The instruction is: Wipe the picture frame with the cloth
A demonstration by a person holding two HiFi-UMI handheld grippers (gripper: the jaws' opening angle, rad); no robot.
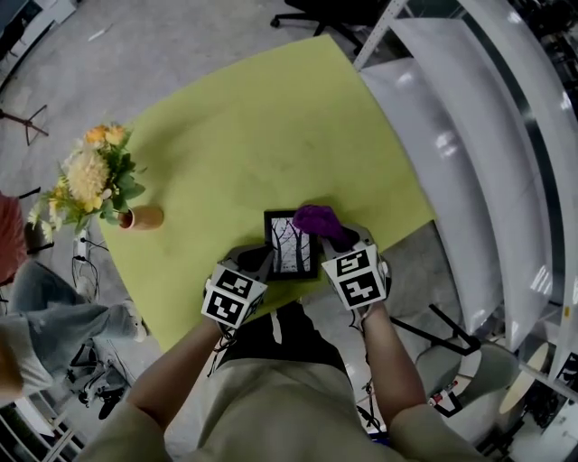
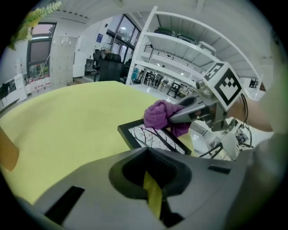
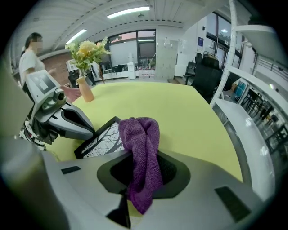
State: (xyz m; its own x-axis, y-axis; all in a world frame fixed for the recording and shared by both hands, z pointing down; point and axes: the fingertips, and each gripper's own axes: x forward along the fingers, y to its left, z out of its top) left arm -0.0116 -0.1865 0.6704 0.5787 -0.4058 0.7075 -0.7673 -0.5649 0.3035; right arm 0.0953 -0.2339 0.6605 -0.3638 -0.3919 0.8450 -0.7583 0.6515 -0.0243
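A black picture frame (image 1: 291, 245) with a bare-tree print lies flat near the front edge of the yellow-green table (image 1: 244, 135). My right gripper (image 1: 336, 236) is shut on a purple cloth (image 1: 316, 219), which rests bunched on the frame's far right corner. In the right gripper view the cloth (image 3: 141, 139) hangs out between the jaws over the frame (image 3: 103, 141). My left gripper (image 1: 260, 257) is shut with nothing in it, its tip against the frame's near left edge. From the left gripper view, the frame (image 2: 153, 138) lies ahead to the right, under the cloth (image 2: 159, 114).
A vase of yellow and white flowers (image 1: 90, 180) stands at the table's left edge. White shelving (image 1: 470, 135) runs along the right side. A person (image 1: 18, 298) sits off the table to the left. An office chair (image 1: 316, 13) stands beyond the far end.
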